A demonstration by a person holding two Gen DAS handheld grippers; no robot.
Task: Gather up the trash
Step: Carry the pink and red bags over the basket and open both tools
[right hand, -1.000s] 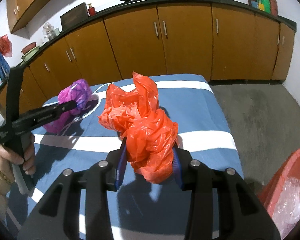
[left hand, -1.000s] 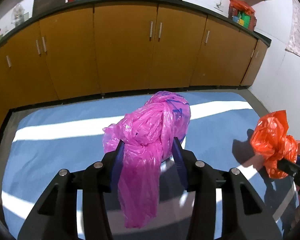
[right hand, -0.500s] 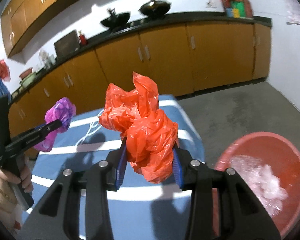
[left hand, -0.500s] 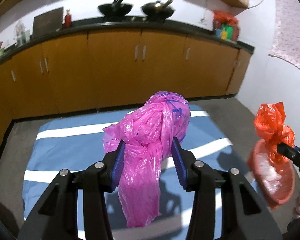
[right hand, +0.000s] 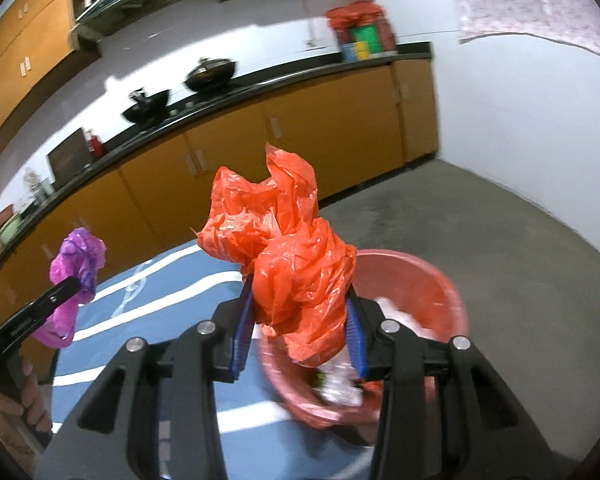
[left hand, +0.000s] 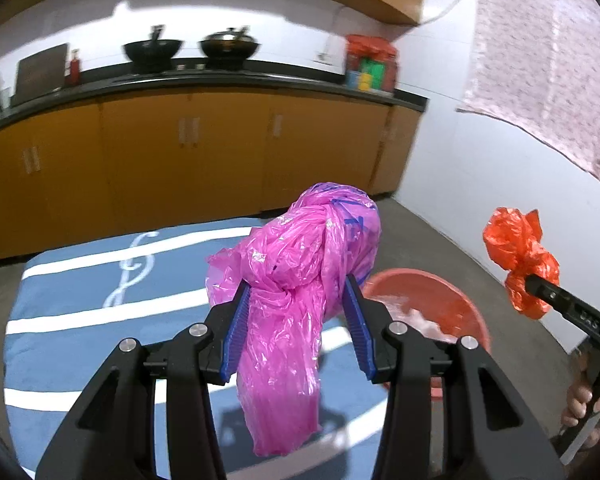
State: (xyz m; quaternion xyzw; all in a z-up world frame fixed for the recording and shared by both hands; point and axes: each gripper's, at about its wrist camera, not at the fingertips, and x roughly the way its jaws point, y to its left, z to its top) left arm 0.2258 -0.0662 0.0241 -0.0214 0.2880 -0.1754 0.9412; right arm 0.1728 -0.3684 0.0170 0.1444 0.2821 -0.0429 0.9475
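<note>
A crumpled pink plastic bag (left hand: pixel 300 280) sits at the centre of the left wrist view, knotted near its top, with faint blue print on it and a loose tail hanging down toward the lower middle of the frame. It is clamped between blue pads. A crumpled orange plastic bag (right hand: pixel 296 272) fills the centre of the right wrist view, bunched and peaked upward, likewise clamped, directly above a red basin (right hand: pixel 440 280) at lower right, which holds pale crumpled plastic and scraps.
</note>
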